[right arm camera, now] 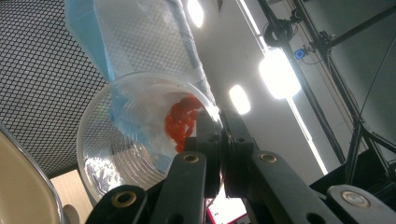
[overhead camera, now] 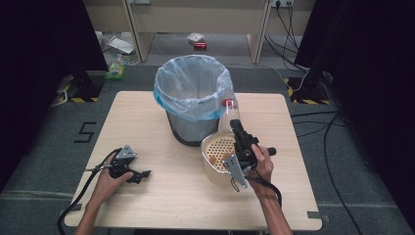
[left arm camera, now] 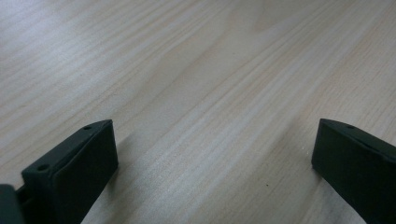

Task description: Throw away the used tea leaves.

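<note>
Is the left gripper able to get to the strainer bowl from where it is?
Probably yes. The left gripper rests open on bare table, and nothing stands between it and the strainer bowl.

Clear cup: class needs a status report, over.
Right claw shut on clear cup rim. Left claw open, resting on table. Lined bin close behind cup.

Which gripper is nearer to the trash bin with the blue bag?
The right. The right gripper holds a clear plastic cup beside the trash bin; the left gripper rests far off, near the table's left front.
</note>
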`<state>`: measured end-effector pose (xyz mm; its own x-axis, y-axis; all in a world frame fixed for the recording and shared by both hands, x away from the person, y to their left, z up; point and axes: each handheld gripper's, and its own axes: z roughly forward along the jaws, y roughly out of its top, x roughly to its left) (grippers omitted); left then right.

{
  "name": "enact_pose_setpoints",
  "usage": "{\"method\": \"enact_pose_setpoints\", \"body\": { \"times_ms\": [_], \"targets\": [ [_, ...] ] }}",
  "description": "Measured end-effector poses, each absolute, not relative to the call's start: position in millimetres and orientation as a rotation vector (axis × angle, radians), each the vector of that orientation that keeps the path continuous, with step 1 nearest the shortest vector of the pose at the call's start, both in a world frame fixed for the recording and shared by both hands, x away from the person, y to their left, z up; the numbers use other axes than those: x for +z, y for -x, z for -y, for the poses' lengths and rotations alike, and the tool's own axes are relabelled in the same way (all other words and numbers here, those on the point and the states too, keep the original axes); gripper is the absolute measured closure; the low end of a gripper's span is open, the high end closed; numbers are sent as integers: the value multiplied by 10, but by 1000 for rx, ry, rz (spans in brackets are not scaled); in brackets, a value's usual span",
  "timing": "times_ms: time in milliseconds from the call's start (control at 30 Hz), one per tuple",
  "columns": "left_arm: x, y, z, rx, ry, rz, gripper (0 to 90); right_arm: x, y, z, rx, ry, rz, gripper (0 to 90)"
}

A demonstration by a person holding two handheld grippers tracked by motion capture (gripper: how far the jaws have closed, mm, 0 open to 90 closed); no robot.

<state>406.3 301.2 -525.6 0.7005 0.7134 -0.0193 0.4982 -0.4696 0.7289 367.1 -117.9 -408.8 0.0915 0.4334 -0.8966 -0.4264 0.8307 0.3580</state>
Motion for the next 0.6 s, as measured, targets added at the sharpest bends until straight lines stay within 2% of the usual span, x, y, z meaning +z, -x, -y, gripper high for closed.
{"method": "enact_pose_setpoints", "body": {
  "times_ms": [300,600],
  "targets": [
    [-5256,-4063,-3011,372,-2167,-921,0,-4016,-3645,1253,698,-81,-1368,877],
    [-5256,-4063,-3011,372,-2167,-921,0,-3970,-3729,1375,839,-376,-1565,876]
  ]
}}
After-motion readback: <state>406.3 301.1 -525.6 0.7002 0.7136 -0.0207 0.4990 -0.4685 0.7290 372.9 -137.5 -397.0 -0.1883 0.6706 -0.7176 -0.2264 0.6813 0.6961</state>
